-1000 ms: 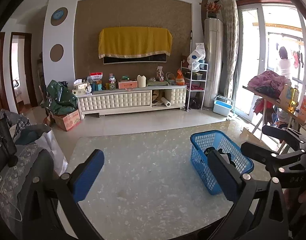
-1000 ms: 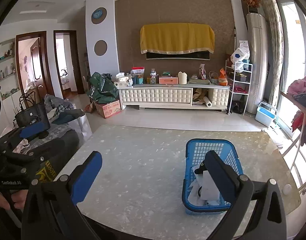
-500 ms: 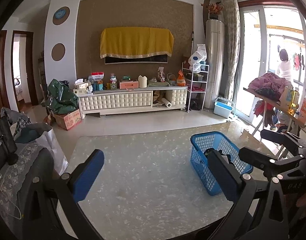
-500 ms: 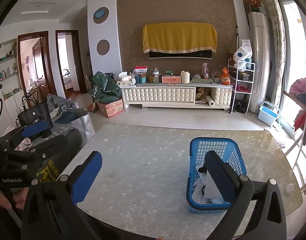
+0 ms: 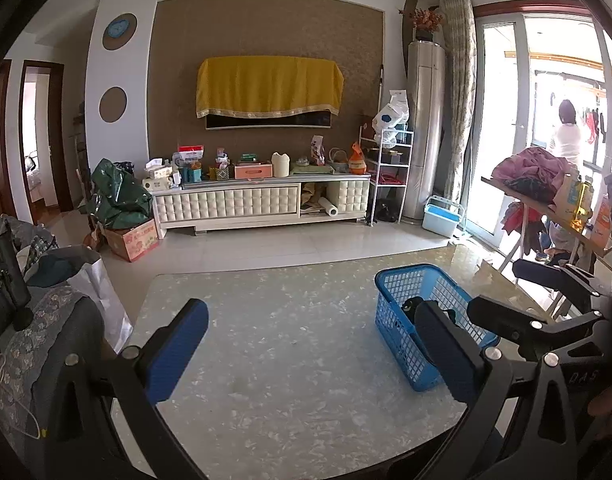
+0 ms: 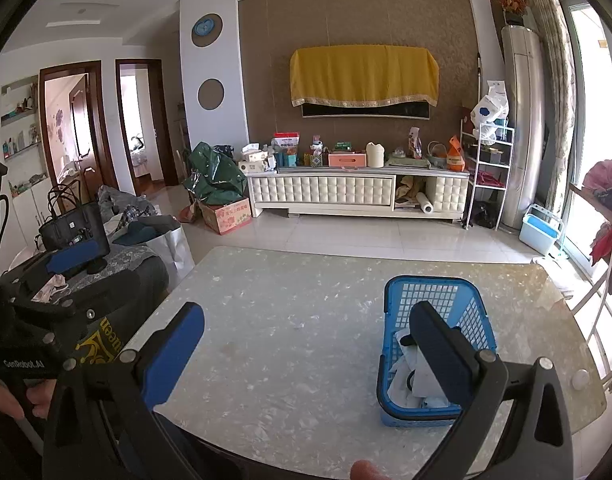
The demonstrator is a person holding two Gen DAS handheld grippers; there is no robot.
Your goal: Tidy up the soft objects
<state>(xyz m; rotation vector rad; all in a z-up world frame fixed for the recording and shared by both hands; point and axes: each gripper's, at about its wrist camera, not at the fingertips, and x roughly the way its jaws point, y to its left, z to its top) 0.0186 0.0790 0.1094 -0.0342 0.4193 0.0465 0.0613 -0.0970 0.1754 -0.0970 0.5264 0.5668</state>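
Observation:
A blue plastic basket (image 5: 402, 280) stands on the right part of a pale marble table (image 5: 290, 332); it also shows in the right wrist view (image 6: 426, 284). Dark and white soft items (image 6: 406, 380) lie inside it. My left gripper (image 5: 312, 350) is open and empty above the table's near side, left of the basket. My right gripper (image 6: 306, 348) is open and empty, its right finger (image 6: 442, 348) in front of the basket. Each gripper shows at the edge of the other's view.
A sofa (image 5: 34, 344) with bags and a black handbag (image 6: 74, 220) is left of the table. A TV cabinet (image 5: 262, 200) lines the far wall. A rack with piled clothes (image 5: 534, 168) stands at the right by the window.
Both grippers have drifted slightly; the view has shifted a little. The jaws stay open and empty, and the basket has not moved.

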